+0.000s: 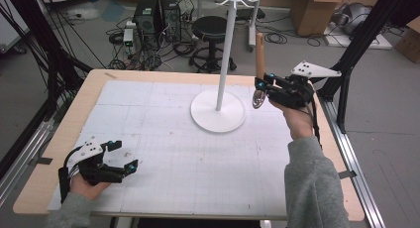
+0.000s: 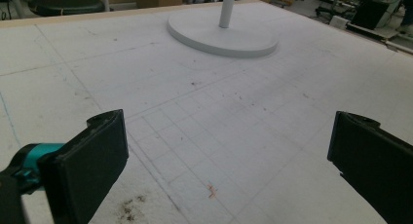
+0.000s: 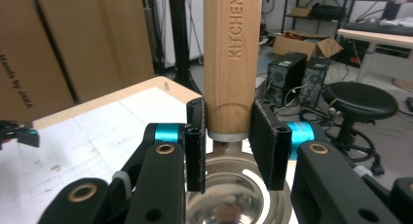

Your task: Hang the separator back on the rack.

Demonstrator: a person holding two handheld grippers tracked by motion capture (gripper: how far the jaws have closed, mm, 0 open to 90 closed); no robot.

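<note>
One ladle, wooden handle stamped KITCHEN, bowl down: I had it clamped at the handle's foot in the right tongs, held up beside the white hanging stand. Left tongs idle, wide open, resting low on the worktop. Advice to self: keep it upright, lift gently toward the hooks, grip firm.

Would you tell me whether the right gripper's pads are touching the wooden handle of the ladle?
Touching. In the right gripper view, both pads press flat against the wooden handle, with no gap on either side.
</note>
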